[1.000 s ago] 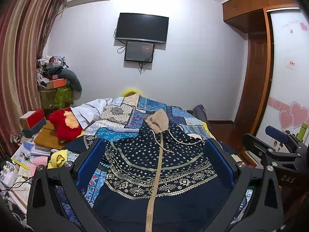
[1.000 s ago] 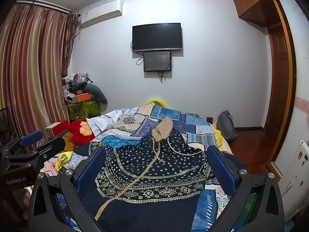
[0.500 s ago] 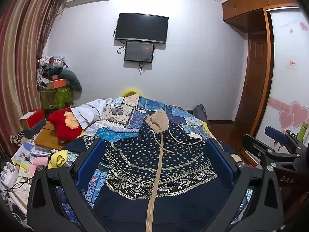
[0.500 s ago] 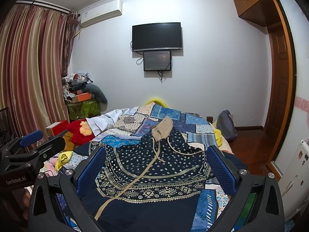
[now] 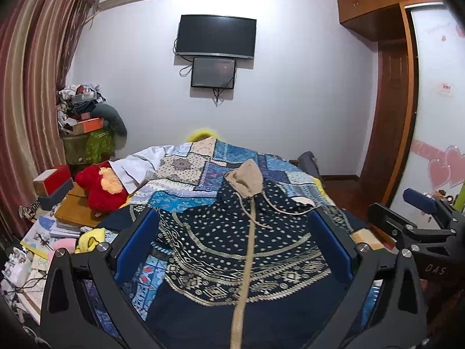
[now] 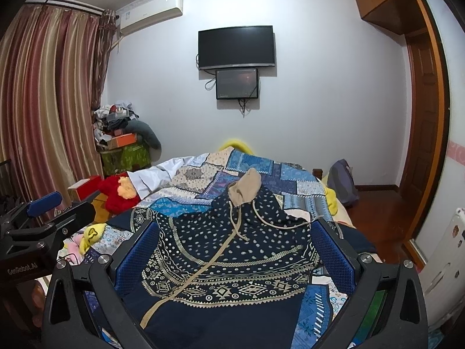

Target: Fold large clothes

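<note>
Navy patterned hoodie (image 5: 247, 250) spread flat, front up.
It lies straight ahead of both tools, framed between their fingers: tan hood (image 5: 245, 179) at the far end, tan zipper closed down the middle, drawstrings loose across the dotted chest.

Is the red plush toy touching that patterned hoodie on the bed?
Apart. In the left wrist view, the red plush toy sits off the bed's left side, with patchwork quilt showing between it and the hoodie.
</note>
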Motion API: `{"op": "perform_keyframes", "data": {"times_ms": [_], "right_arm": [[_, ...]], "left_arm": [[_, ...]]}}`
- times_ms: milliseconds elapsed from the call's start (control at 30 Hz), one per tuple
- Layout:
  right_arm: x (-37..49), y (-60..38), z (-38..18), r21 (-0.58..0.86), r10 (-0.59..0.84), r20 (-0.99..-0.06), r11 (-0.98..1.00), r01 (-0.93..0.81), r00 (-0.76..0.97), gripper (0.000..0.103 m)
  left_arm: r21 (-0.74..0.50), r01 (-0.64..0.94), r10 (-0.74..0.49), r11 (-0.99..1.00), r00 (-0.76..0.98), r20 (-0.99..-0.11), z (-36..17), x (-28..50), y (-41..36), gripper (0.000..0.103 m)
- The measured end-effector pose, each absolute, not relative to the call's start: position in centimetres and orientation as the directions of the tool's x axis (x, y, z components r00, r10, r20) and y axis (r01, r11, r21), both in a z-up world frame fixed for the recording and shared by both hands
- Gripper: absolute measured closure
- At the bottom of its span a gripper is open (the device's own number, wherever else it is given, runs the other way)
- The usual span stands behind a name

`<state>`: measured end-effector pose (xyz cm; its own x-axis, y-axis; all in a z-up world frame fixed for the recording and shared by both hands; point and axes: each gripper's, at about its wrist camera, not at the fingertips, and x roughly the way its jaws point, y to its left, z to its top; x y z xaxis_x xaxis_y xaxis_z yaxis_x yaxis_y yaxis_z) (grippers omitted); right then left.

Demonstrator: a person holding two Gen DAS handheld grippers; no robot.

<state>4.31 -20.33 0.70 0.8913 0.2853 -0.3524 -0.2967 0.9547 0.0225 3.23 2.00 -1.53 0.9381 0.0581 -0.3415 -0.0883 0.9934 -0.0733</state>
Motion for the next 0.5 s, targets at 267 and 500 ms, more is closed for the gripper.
{"op": "perform_keyframes", "data": {"times_ms": [267, 500], "right_arm": [[10.0, -19.6, -0.7, 0.058, 0.301, -0.404, 0.951, -0.304, 0.864, 0.0], [17.2, -18.9, -2.7, 0.1, 0.321, -0.476, 0.945, -0.312, 0.819, 0.0]], "left_arm": [[-0.056, -0.166, 0.13, 0.985, 0.906, -0.404, -3.1, 8.9, 5.5, 0.0], [-0.073, -0.274, 0.194, 0.959, 0.823, -0.534, -6.9, 15.9, 11.9, 0.0]]}}
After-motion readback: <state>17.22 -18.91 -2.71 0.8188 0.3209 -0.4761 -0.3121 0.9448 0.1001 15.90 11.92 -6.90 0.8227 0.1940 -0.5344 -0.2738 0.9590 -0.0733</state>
